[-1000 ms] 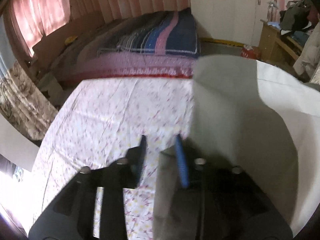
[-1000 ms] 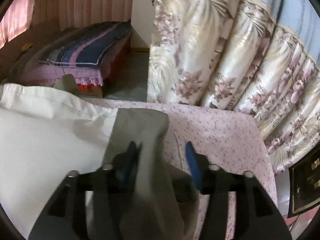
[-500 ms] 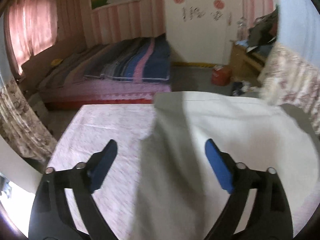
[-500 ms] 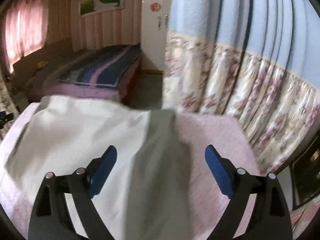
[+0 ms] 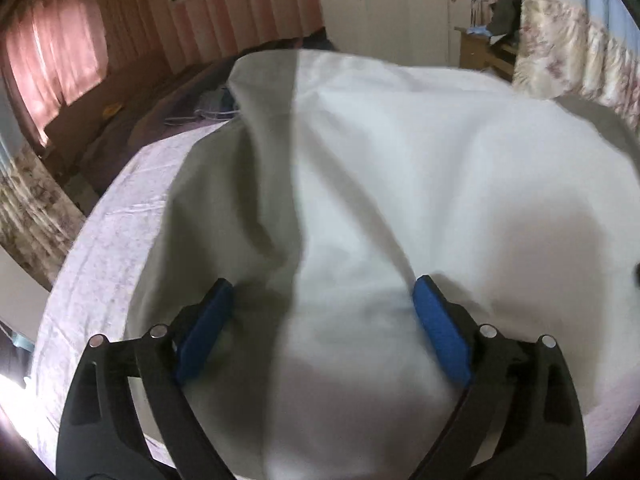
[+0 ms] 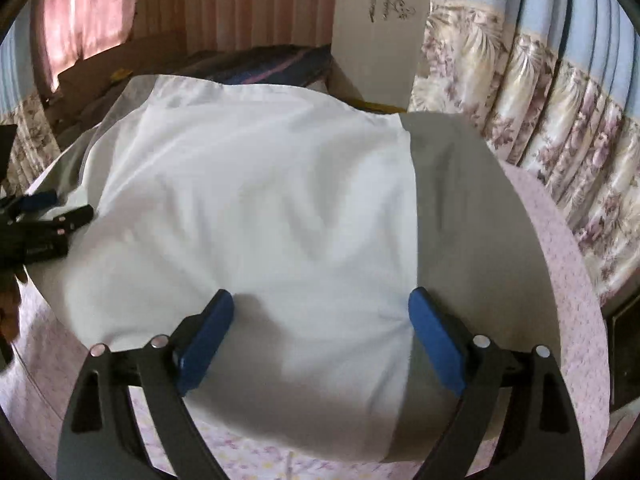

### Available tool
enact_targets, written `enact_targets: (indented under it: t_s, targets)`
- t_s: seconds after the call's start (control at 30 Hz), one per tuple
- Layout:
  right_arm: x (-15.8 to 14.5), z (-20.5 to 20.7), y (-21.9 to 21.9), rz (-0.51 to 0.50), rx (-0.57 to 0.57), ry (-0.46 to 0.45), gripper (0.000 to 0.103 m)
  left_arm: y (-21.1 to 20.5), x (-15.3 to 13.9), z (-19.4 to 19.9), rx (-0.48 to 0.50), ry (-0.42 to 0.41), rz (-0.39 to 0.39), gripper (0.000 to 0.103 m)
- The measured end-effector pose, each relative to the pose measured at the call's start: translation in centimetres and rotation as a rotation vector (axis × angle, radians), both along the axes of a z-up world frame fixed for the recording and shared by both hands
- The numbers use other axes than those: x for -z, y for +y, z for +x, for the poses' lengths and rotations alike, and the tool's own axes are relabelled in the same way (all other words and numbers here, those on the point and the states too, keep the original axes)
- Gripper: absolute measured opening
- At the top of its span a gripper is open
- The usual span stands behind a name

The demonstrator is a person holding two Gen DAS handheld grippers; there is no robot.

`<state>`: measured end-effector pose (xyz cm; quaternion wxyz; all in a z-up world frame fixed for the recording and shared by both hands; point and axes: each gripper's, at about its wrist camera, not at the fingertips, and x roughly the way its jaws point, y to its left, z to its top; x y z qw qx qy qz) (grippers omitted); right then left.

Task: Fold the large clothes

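Both hand-held grippers, left (image 5: 322,320) and right (image 6: 320,330), are hanging released over the white garment (image 6: 248,200); its grey sleeve (image 6: 452,216) is lying near the bed's (image 6: 560,248) right edge, risking slipping off.

Dim room, pink window glow upper left, fisheye-bent edges, perhaps slight motion blur

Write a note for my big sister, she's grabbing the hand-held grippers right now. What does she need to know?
Left hand-held gripper: open, holding nothing, above the white and grey garment.
Right hand-held gripper: open, empty too, over the same garment.
The garment lies on the pink flowered sheet, grey panels showing at both sides.
Done: looks like one fold is laid down and let go.
Left: probably smooth the wrinkles, then fold it smaller.
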<state>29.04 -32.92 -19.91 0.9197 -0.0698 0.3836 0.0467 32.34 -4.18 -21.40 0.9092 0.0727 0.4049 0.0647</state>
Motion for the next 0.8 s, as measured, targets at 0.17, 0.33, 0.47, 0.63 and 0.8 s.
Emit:
enact_targets:
  t_s: [0.17,0.33,0.47,0.63,0.8]
  targets:
    - [-0.5,0.6,-5.4,0.029,0.148,-0.008,0.090,1.2,-0.4,0.5,0.010,0.017,0.027,0.094]
    - [-2.4,0.7,-10.9,0.146,0.204,-0.002,0.091,0.6,-3.4,0.2,0.023,-0.018,-0.059,0.084]
    - [-2.5,1.8,-14.3,0.261,0.236,0.023,0.091,-3.1,-6.2,0.1,0.104,-0.077,-0.080,0.087]
    - [-2.7,2.7,-13.4,0.258,0.189,0.029,0.091,-7.5,-7.3,1.6,0.140,-0.088,-0.130,0.095]
    - [-1.9,5.2,-12.1,0.178,0.177,0.088,0.091,-9.8,-6.0,3.5,0.125,-0.049,-0.186,0.095]
